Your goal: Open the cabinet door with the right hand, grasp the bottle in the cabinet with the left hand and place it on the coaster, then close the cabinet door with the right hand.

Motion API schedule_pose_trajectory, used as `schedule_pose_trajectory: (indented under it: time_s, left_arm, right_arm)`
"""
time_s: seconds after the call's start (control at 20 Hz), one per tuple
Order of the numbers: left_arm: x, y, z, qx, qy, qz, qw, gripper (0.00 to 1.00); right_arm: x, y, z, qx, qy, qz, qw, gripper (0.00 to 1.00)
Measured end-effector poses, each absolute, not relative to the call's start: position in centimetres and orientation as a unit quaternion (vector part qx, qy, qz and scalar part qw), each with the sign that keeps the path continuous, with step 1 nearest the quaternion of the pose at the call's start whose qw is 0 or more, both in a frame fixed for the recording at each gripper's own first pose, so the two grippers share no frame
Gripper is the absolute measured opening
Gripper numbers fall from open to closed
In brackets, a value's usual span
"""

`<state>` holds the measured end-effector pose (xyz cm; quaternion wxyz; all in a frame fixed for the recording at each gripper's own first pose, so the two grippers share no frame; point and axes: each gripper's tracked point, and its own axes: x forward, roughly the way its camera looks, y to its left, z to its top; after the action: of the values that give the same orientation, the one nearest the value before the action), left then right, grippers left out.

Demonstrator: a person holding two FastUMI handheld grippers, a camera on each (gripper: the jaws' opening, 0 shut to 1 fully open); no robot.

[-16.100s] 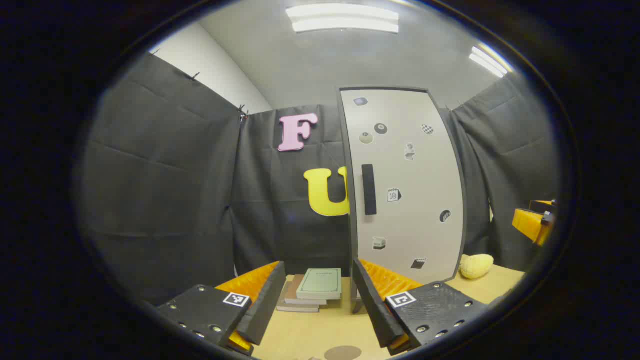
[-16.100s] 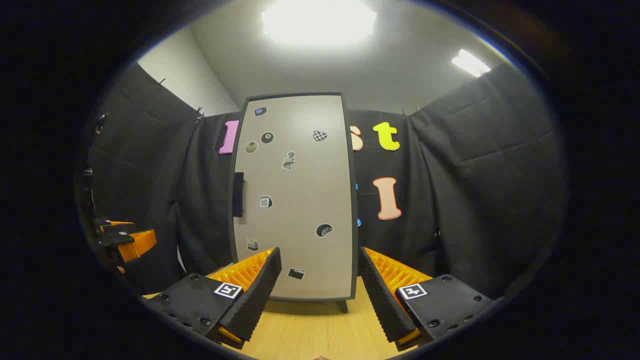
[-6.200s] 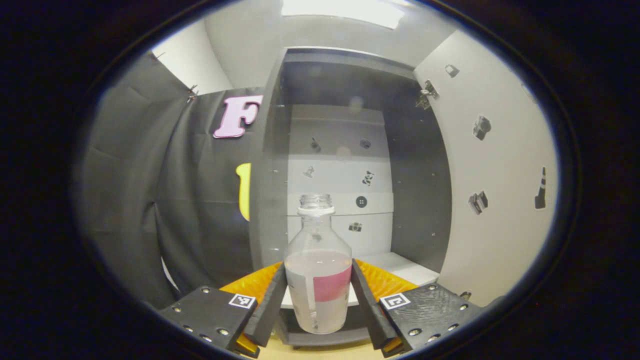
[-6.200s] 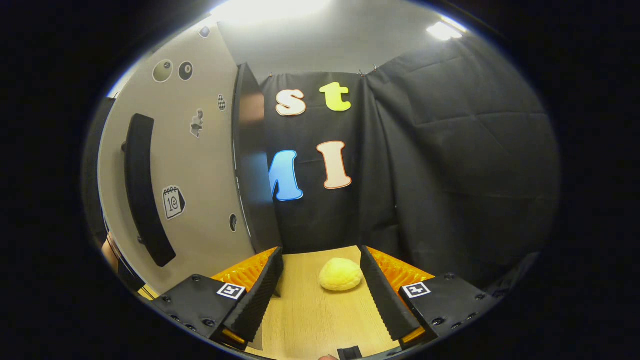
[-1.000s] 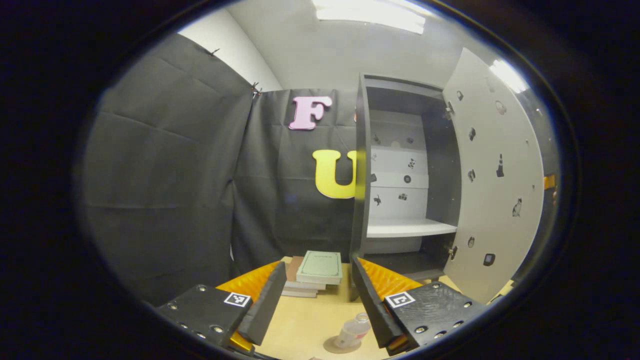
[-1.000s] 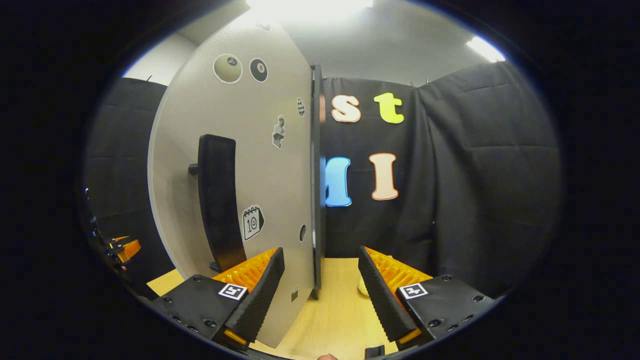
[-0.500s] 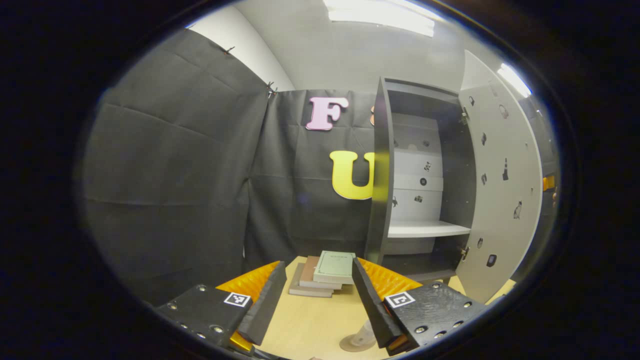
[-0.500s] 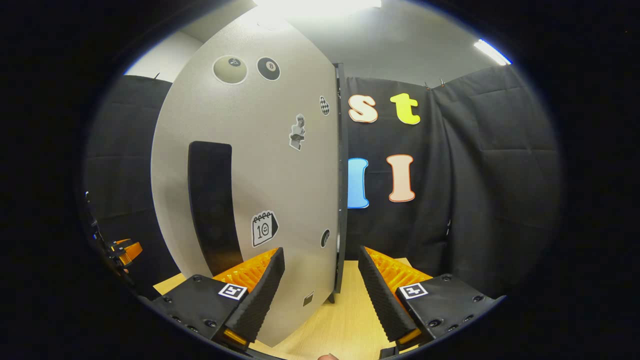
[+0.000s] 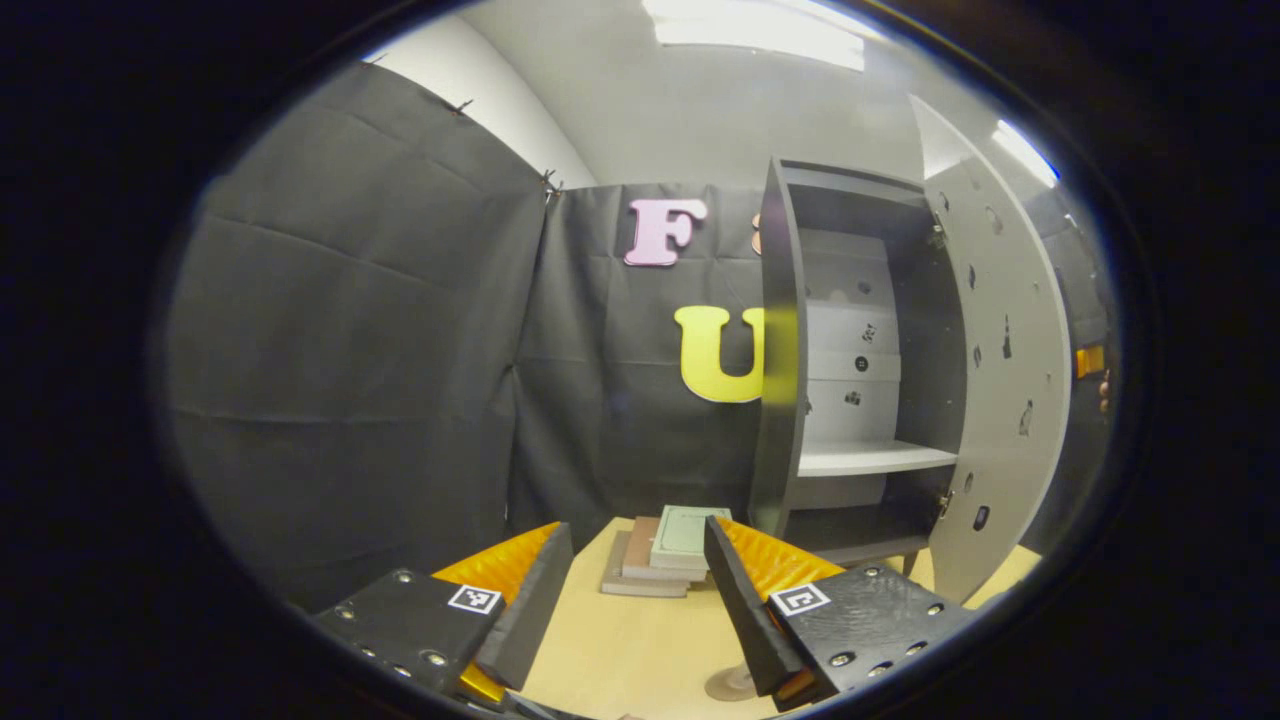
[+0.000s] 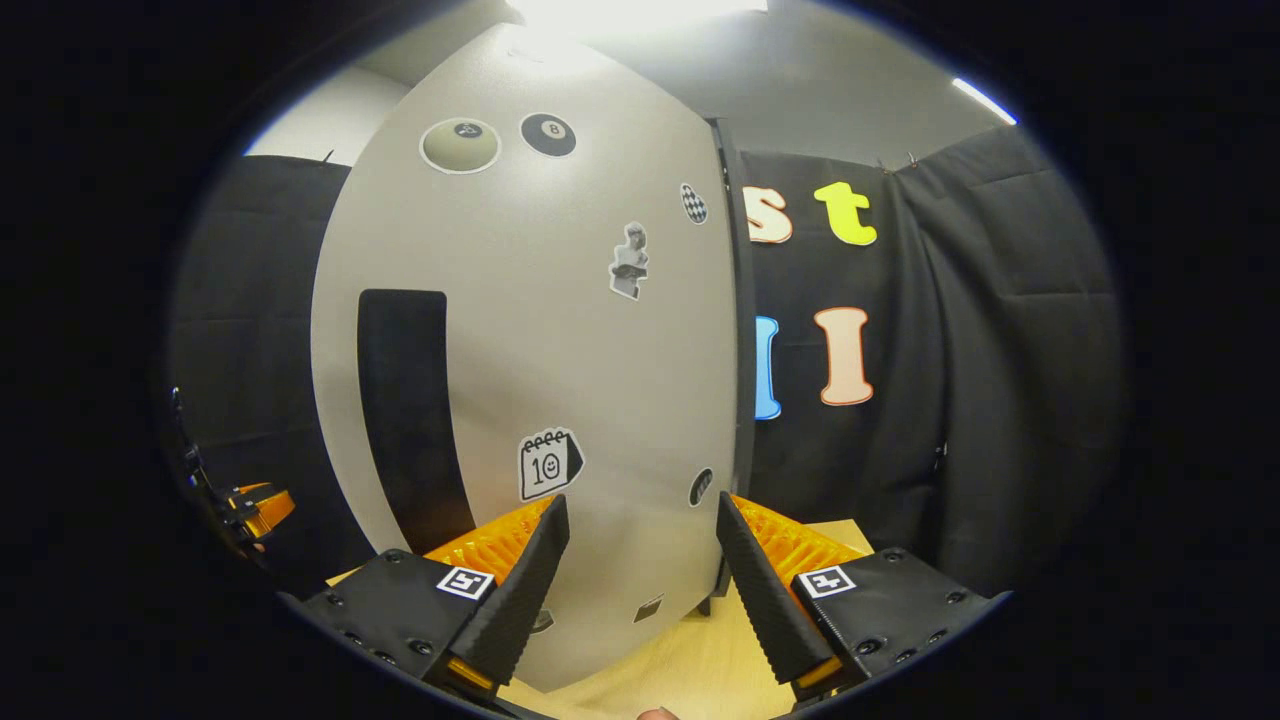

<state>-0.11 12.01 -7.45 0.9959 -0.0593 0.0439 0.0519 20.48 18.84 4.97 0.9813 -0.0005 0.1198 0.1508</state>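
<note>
While the left tongs (image 9: 628, 590) hang wide apart over the worktop (image 9: 640, 640) with nothing between them, the coaster (image 9: 728, 684) peeps out at the lower edge just beside the right-hand finger (image 9: 745, 610), which covers most of it; whether the bottle stands on it cannot be told. Beyond the fingers lies a stack of books (image 9: 660, 562), and to its right stands the cabinet (image 9: 850, 360), its cabinet door (image 9: 1000, 380) swung out, a bare white shelf (image 9: 870, 458) inside. In the right gripper view the right tongs (image 10: 635, 590) are likewise spread and hold nothing, close before the outer face of the door with its dark handle (image 10: 410, 410) and stickers; contact cannot be told. At far left the other gripper shows small.
</note>
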Motion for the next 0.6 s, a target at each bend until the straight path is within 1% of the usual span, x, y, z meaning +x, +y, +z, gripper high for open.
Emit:
schedule_pose_trajectory:
  time_s: [0.05,0.45,0.5,0.6]
  left_arm:
    - [-0.1,12.3,-7.4,-0.06,0.045,0.054,0.996,0.8]
    - [-1.2,14.9,-7.9,-0.044,0.054,0.073,0.995,0.8]
    - [-1.6,15.3,-8.0,-0.042,0.055,0.076,0.995,0.85]
    - [-2.1,16.3,-7.9,-0.041,0.059,0.084,0.994,0.8]
  right_arm:
    - [20.8,19.5,4.9,0.0,0.12,0.157,0.98,0.95]
    - [22.9,25.2,4.6,0.012,0.106,0.198,0.974,0.95]
    - [23.4,25.9,4.6,0.015,0.102,0.203,0.974,0.95]
    - [24.4,27.3,4.6,0.025,0.097,0.209,0.973,0.95]
